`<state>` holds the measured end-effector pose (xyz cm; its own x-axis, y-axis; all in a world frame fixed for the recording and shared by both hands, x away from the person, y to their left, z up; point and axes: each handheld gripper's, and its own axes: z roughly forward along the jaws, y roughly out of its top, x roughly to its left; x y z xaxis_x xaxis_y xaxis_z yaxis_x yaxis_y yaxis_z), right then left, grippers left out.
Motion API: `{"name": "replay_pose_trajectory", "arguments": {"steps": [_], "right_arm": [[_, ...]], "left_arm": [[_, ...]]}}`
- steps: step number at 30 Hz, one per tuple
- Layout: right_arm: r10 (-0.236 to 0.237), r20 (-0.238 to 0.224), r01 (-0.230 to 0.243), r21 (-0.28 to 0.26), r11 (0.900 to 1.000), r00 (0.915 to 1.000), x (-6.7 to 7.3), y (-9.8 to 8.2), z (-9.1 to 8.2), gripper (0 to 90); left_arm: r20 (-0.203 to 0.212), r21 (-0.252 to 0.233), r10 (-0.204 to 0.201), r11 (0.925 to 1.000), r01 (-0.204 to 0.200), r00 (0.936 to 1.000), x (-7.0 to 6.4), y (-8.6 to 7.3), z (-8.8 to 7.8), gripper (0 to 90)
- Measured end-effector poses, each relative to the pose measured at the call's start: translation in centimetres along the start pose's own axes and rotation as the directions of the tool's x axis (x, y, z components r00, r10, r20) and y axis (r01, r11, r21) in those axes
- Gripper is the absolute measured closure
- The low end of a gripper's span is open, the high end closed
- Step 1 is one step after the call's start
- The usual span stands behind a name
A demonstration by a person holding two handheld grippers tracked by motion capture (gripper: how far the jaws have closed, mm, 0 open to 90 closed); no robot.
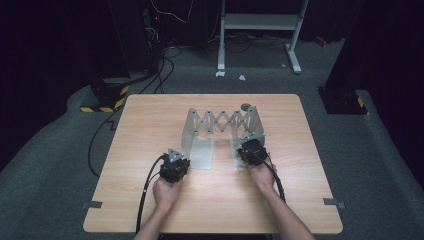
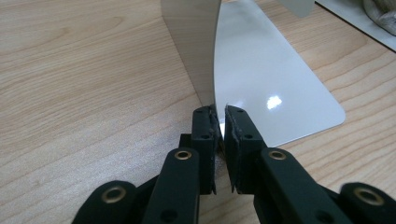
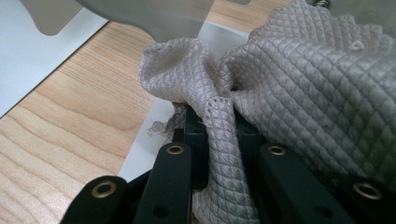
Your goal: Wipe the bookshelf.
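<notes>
While the table (image 1: 150, 125) takes up most of the floor space, a metal rack (image 1: 222, 121) stands near its middle: two upright end plates joined by a scissor lattice along the far side, each plate with a flat foot reaching toward the near edge. A small dark disc (image 1: 245, 106) lies just beyond the rack's far right corner. Both forearms come in from the near side. At the left plate (image 2: 196, 51), the left gripper (image 2: 222, 123) sits at the near bottom corner, its jaws pressed together on the thin edge where upright meets the shiny foot (image 2: 271, 84). Over on the right foot, the right gripper (image 3: 217, 126) has its jaws pinching a fold of a pale quilted cloth (image 3: 299, 79), which bunches up against the right plate and drapes over the jaws.
</notes>
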<state>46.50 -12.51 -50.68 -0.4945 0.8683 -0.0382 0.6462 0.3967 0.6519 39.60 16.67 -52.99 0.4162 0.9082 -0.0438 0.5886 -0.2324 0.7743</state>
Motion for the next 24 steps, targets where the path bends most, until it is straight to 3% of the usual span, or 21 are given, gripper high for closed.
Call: {"name": "replay_pose_trajectory", "arguments": {"steps": [5,16,24], "right_arm": [[-0.023,0.009,0.024,-0.015,1.0,0.9997,0.7,0.1,-0.6,80.5],[-0.003,0.024,0.005,-0.073,0.997,0.9997,0.7,2.7,-2.1,80.5],[0.015,0.022,-0.013,-0.085,0.996,0.9997,0.7,3.8,-1.6,80.6]], "left_arm": [[0.0,0.0,0.001,1.0,-0.001,1.0,0.0,0.0,0.0,82.1],[0.001,0.0,-0.001,1.0,0.001,1.0,0.0,0.0,0.0,82.1],[0.003,0.0,-0.004,1.0,0.004,1.0,0.0,0.0,0.0,82.1]]}}
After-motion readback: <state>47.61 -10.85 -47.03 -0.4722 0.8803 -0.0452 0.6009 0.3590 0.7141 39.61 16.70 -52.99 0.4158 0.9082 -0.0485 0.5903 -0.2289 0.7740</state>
